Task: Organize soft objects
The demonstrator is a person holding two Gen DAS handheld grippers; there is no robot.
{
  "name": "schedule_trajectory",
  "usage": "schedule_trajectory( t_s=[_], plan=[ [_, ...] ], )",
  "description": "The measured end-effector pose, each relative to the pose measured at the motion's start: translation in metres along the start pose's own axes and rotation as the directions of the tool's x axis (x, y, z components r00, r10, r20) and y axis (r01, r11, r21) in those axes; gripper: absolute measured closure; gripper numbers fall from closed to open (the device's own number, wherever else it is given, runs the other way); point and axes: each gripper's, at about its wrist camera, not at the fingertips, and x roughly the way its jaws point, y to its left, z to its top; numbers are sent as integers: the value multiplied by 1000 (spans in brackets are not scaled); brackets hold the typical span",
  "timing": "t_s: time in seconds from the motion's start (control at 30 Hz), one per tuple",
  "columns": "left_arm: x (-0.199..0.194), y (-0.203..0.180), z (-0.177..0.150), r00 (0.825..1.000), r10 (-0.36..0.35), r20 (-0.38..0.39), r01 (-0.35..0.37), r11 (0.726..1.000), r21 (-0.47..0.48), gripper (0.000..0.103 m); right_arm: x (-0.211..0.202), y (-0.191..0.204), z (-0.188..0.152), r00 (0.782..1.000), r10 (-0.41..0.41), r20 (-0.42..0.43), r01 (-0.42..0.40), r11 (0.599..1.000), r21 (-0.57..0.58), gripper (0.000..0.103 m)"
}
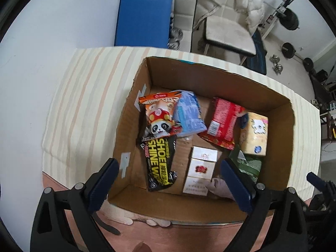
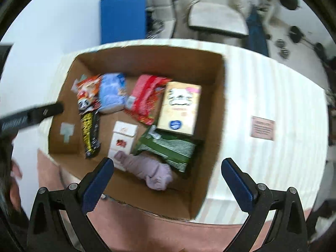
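An open cardboard box (image 1: 134, 109) (image 2: 212, 138) sits on a striped cloth and holds several packets. In it lie a panda snack bag (image 1: 159, 117), a blue pack (image 1: 189, 113), a red packet (image 1: 222, 121), a yellow tissue pack (image 1: 255, 134) (image 2: 179, 107), a black shoe-shine wipes pack (image 1: 160, 161), a white carton (image 1: 200, 169), a green packet (image 2: 168, 147) and a lilac cloth (image 2: 151, 172). My left gripper (image 1: 170, 176) is open and empty above the box's near edge. My right gripper (image 2: 168, 176) is open and empty above the lilac cloth.
The striped cloth (image 1: 79, 96) covers the table around the box. A pink card (image 2: 263, 127) lies on the cloth right of the box. The left gripper's finger (image 2: 42, 111) reaches in from the left. A chair (image 1: 229, 31) and dumbbells (image 1: 277, 63) stand beyond.
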Motion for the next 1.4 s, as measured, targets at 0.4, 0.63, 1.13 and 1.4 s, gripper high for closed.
schedule_trajectory(
  t_s=[0.4,0.63,1.13,1.4],
  plan=[
    [-20,-18,-58,999,1,48,-5,997,74,4,-31,-9,-44,994,-88,70,80,991,106,0],
    [-39,-23,-68,997,-7,77,1,997,78,4,-42,-10,-57,994,-83,78,73,990,123,0],
    [-179,-46,-99,962,-45,270,8,990,138,4,-178,-17,-101,959,-132,251,95,983,155,0],
    [-230,-54,-125,945,-55,322,9,990,141,4,-250,-9,-136,931,-159,328,126,985,120,0]
  ],
)
